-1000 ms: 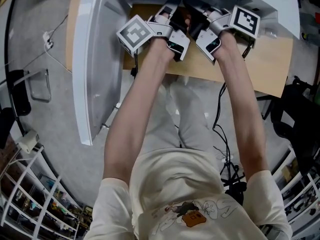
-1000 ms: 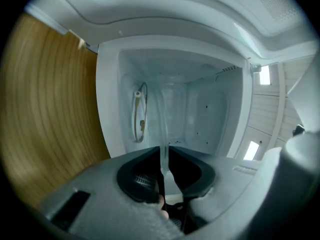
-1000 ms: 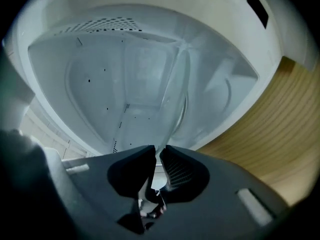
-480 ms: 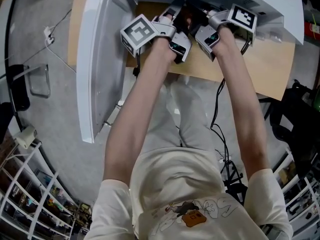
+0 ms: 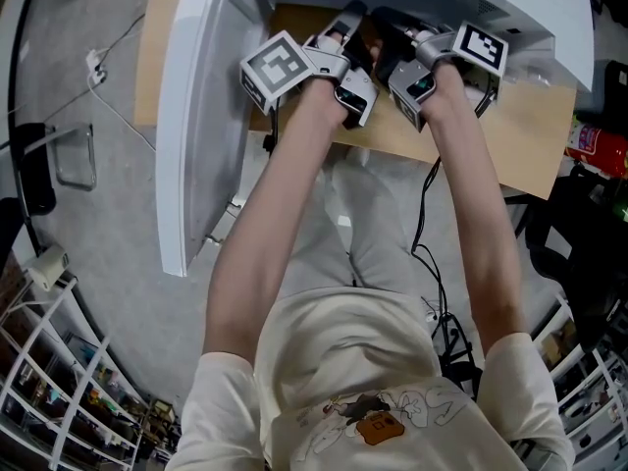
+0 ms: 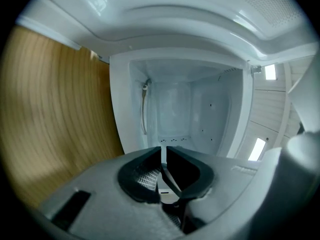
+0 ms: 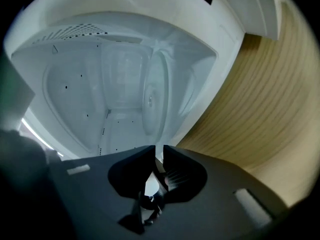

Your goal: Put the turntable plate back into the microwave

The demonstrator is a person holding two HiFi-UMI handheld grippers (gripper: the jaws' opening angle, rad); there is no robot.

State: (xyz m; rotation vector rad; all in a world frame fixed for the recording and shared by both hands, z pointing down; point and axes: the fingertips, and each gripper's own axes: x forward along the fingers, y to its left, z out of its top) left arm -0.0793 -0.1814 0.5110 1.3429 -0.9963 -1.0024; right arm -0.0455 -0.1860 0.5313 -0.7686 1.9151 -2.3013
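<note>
The clear glass turntable plate (image 7: 152, 101) stands on edge inside the white microwave cavity (image 6: 215, 109), reaching in from my jaws. My right gripper (image 7: 159, 151) is shut on its near rim; its jaws have just been closing a little with the rim between them. The left gripper (image 6: 163, 151) is nearly closed on a thin pale edge, apparently the same rim. In the head view both grippers, left (image 5: 351, 18) and right (image 5: 388, 20), sit side by side at the cavity mouth, and the plate is hidden behind them.
The microwave door (image 5: 196, 126) hangs wide open on the left. The microwave stands on a wooden table (image 5: 530, 135), whose front edge runs under my forearms. Cables hang below the table (image 5: 432, 214). A red object (image 5: 594, 145) lies at the far right.
Both grippers stay at the microwave mouth, barely shifted. The right one has rolled slightly. Nothing was picked up or let go.
</note>
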